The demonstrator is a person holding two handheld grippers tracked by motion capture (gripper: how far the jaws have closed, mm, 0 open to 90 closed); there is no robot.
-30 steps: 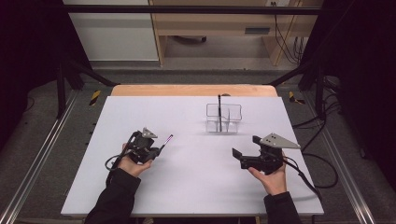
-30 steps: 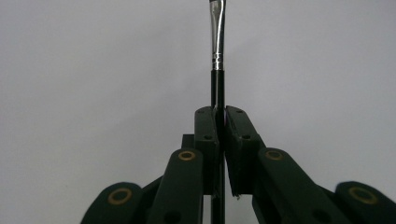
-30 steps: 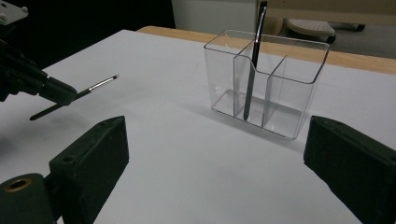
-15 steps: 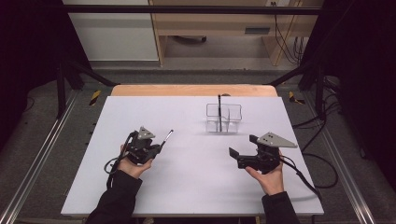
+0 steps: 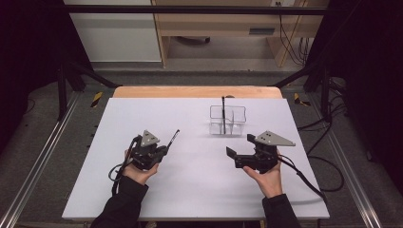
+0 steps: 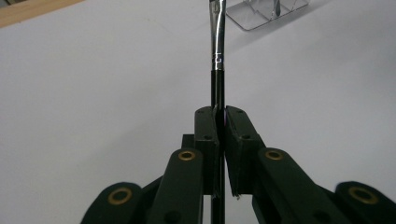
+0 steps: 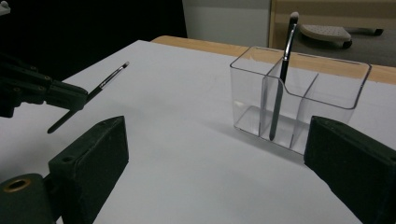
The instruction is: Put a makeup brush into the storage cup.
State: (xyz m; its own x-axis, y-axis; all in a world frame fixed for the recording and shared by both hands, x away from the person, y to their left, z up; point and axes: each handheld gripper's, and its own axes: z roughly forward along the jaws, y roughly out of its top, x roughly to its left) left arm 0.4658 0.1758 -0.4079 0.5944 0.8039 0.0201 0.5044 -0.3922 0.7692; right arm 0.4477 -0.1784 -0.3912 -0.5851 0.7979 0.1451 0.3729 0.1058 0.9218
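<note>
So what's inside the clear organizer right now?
The clear organizer holds one makeup brush, standing tilted in its middle compartment, bristles up. The other compartments look empty. A second brush is outside it, clamped in the left gripper.

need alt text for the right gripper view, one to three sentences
A clear plastic organizer with divided compartments stands on a white table, a black makeup brush leaning upright inside it. The right hand-held gripper frames it from below with its black jaws wide apart. At far left, the left hand-held gripper holds a second thin brush, bristle tip raised.
</note>
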